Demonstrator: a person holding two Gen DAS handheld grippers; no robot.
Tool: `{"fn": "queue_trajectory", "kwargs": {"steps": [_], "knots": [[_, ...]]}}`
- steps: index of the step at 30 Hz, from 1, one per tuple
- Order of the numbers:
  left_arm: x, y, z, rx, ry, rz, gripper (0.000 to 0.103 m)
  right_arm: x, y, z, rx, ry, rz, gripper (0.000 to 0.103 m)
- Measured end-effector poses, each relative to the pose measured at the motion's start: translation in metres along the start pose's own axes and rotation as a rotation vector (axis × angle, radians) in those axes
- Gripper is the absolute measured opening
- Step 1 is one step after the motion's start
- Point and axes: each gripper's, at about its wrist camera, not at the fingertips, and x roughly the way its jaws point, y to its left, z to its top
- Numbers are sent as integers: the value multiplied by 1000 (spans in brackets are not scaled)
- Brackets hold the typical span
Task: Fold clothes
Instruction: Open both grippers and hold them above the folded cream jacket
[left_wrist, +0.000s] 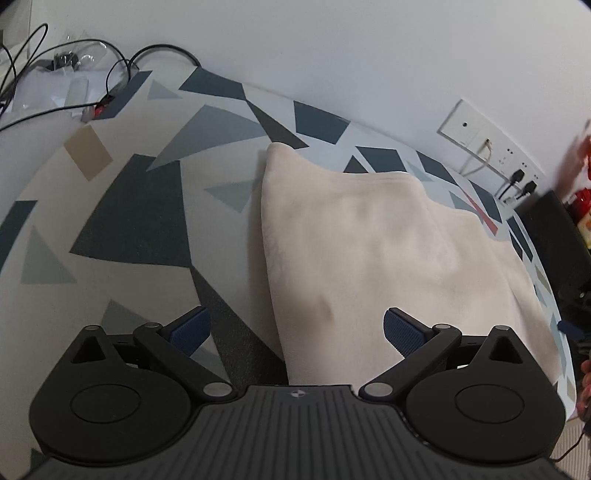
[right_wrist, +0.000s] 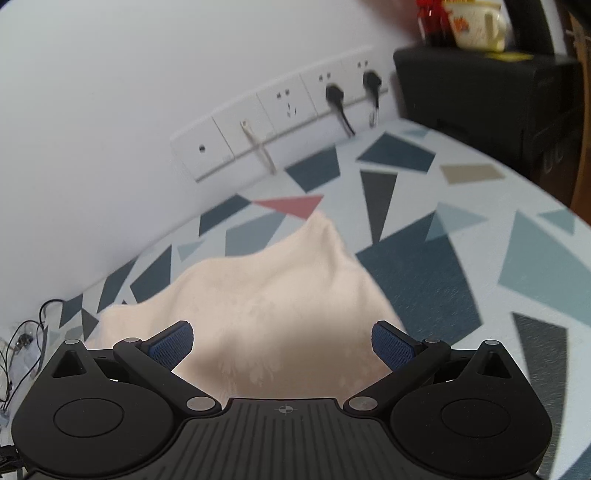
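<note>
Hovering with my left gripper (left_wrist: 297, 330) and right gripper (right_wrist: 282, 345) both spread and empty, I am lining up low over the cream cloth (left_wrist: 369, 240) lying on the patterned table (left_wrist: 129, 221) to pinch its near edge evenly.

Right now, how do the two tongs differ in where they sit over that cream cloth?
The left tongs straddle the cream cloth at its left edge, one blue pad over the patterned tablecloth. The right tongs sit nearer its right edge, the cloth filling most of their gap. Both are open, holding nothing.

No legible text — perhaps blur.
</note>
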Motion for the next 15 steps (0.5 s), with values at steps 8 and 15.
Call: {"fn": "queue_trajectory", "kwargs": {"steps": [8, 15], "knots": [[56, -27, 20, 43, 76, 15, 102, 40, -5, 15, 4, 58, -40, 102], [78, -50, 25, 187, 114, 96, 103, 60, -16, 27, -87, 126, -65, 102]]}}
